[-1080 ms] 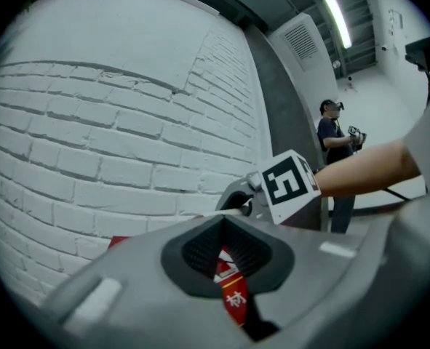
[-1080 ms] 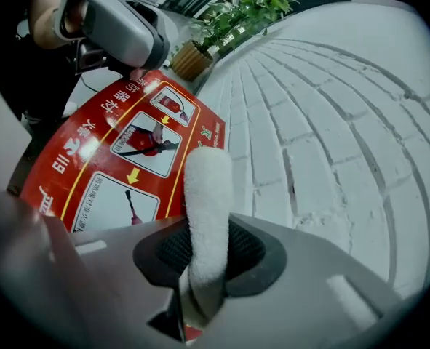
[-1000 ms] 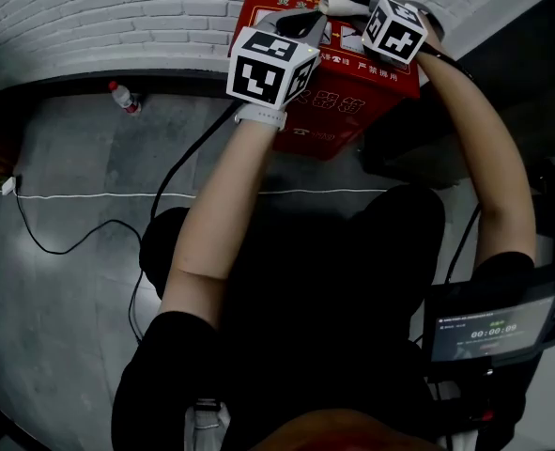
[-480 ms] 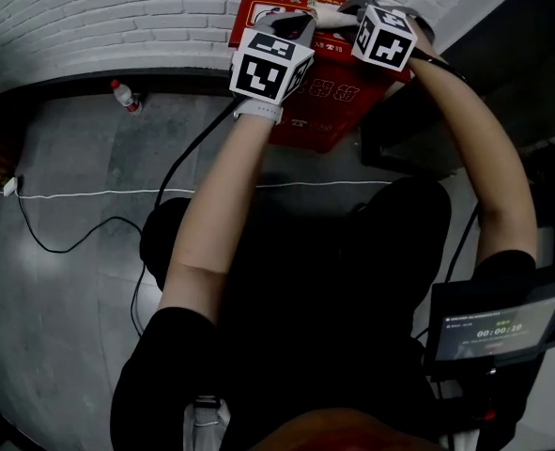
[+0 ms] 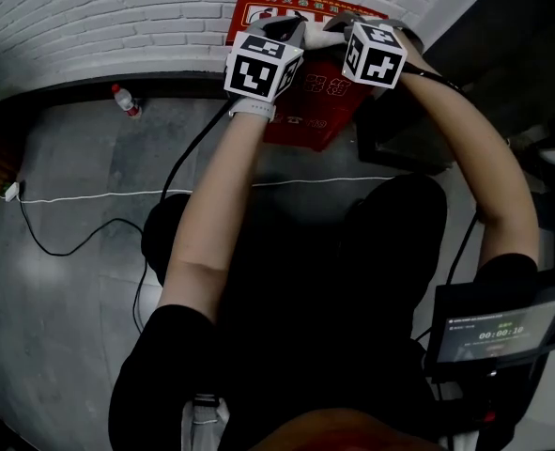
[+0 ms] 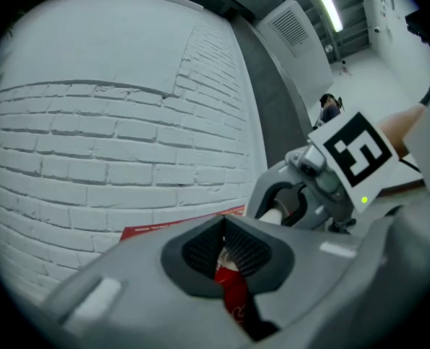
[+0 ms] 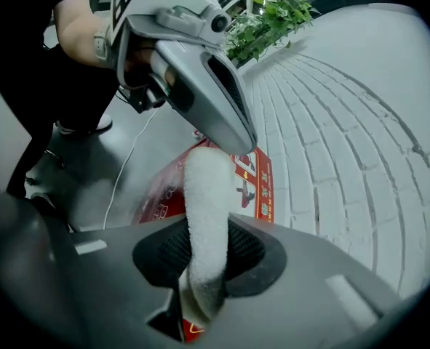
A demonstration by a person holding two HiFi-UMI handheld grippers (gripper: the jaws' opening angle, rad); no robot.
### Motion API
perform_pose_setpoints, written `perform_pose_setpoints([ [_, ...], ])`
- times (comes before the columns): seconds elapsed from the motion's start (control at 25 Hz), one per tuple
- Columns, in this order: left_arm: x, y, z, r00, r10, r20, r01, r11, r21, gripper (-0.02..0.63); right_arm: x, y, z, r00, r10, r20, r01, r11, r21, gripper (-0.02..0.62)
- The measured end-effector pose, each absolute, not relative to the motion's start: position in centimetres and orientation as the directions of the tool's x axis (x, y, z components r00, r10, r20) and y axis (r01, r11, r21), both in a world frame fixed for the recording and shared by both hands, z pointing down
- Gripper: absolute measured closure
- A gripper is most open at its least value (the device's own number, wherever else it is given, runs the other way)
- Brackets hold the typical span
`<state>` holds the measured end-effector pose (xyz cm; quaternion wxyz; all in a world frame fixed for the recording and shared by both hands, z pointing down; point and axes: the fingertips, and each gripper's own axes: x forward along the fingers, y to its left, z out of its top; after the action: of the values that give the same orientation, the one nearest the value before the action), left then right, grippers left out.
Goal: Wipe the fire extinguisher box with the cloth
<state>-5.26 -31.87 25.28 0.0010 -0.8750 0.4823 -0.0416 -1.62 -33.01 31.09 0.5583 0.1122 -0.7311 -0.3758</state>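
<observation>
As both my grippers slide farther toward the brick wall [image 5: 117,17]: cloth [image 7: 207,217], clamped between left gripper [image 6: 225,253] and right gripper [image 7: 204,267], crosses the fire extinguisher box [image 5: 300,125] top. Wiping appears under way.

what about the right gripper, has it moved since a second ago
Yes: the right gripper, shut on the cloth, slid left and toward the person across the red box.
</observation>
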Motion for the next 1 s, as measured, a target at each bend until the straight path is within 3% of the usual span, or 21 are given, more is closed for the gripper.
perform_pose_setpoints([
  [0.56,-10.5,-31.0,23.3,0.459,-0.888,0.029,-0.889,-0.459,0.006,0.606,-3.9,-28.0,29.4,-0.412,-0.462,0.785,0.336,0.724,0.602,0.5],
  [0.88,-13.1,-30.8,21.1,0.425,-0.905,-0.019,-0.903,-0.425,0.067,0.606,-6.7,-32.2,23.9,-0.473,-0.539,0.697,0.201,0.704,0.681,0.5],
  [1.0,-13.3,-32.6,22.3,0.391,-0.92,0.005,-0.92,-0.391,0.012,0.606,-7.3,-35.6,23.9,-0.48,-0.586,0.653,0.157,0.675,0.721,0.499],
])
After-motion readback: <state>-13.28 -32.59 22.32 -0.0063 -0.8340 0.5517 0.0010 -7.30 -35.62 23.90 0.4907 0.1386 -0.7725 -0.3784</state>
